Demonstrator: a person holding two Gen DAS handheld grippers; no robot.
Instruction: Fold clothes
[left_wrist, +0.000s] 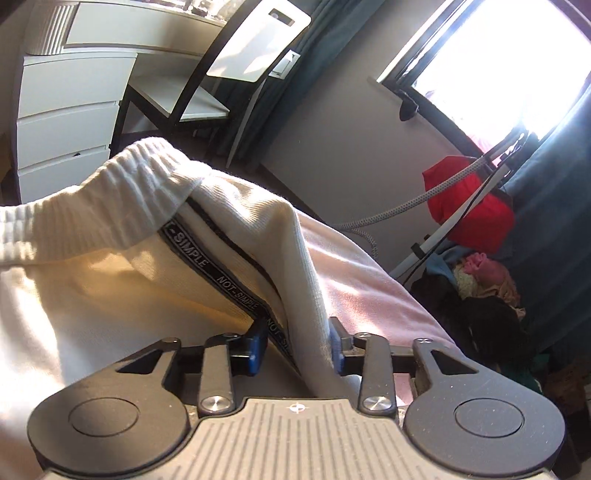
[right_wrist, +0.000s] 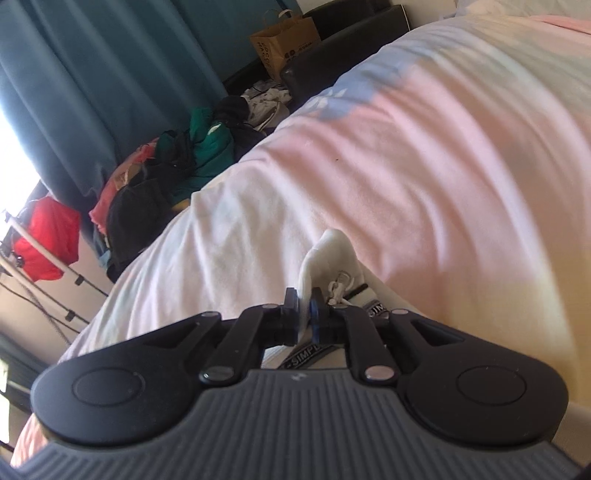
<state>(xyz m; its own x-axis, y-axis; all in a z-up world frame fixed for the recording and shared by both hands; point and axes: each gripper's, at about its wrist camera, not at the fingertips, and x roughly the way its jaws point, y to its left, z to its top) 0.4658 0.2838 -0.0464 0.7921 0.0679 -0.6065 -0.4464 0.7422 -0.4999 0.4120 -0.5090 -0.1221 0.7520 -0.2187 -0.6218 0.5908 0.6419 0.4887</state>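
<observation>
I've got two tongs on one pair of cream trousers (left_wrist: 110, 295) with a NOT-SIMPLE stripe, on the pink bed (right_wrist: 424, 155): left tongs (left_wrist: 298, 343) released, fabric loose between them, right tongs (right_wrist: 305, 312) clenched on a fold; only left view shows the drawers (left_wrist: 62, 122).

Daylight's pouring in through the window (left_wrist: 509, 62) at the upper right of the left wrist view, totally blown out to white there. Same glare sneaks in at the left edge of the right wrist view. Sun lands warm on the pants (left_wrist: 110, 280), with deep shadow under the fold. The bedspread (right_wrist: 424, 155) is bright but soft and smeared, especially toward the right. Fisheye bends everything at the edges, and the curtain (right_wrist: 110, 81) stays fairly dim.
</observation>
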